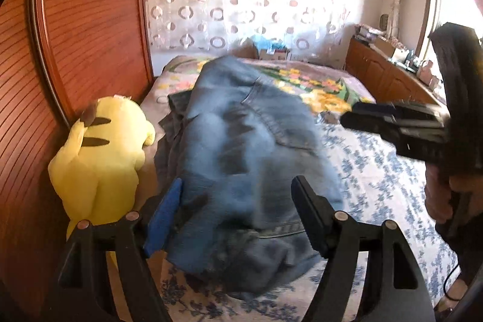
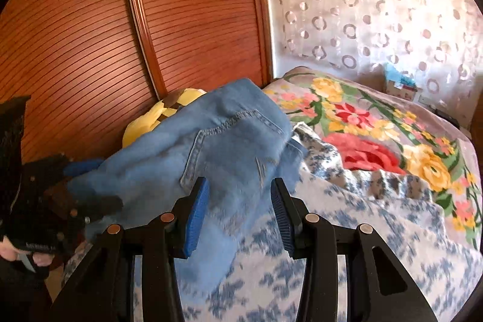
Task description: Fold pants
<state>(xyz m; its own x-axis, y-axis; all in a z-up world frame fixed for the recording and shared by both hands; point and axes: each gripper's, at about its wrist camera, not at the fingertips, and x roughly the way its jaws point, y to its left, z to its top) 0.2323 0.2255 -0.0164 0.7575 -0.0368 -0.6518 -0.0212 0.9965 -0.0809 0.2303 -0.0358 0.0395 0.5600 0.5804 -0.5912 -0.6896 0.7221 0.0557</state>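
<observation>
Blue jeans [image 1: 241,135] lie in a rumpled heap on the bed, a back pocket facing up [image 2: 229,141]. My left gripper [image 1: 238,213] stands wide over the near end of the heap. Denim lies between its fingers, and the pads do not press on it. My right gripper [image 2: 240,210] is open beside the heap's right edge, with denim and bedsheet showing in its gap and nothing gripped. In the left wrist view the right gripper [image 1: 350,118] hangs just right of the jeans in a person's hand [image 1: 462,186]. The left gripper [image 2: 75,192] shows at the left of the right wrist view, against the denim.
A yellow plush toy [image 1: 102,159] sits left of the jeans against the wooden wardrobe doors [image 1: 90,20]. A blue-patterned white sheet [image 1: 377,171] covers the near bed; a floral blanket [image 2: 377,135] lies further back. A low wooden cabinet [image 1: 386,74] runs along the right wall.
</observation>
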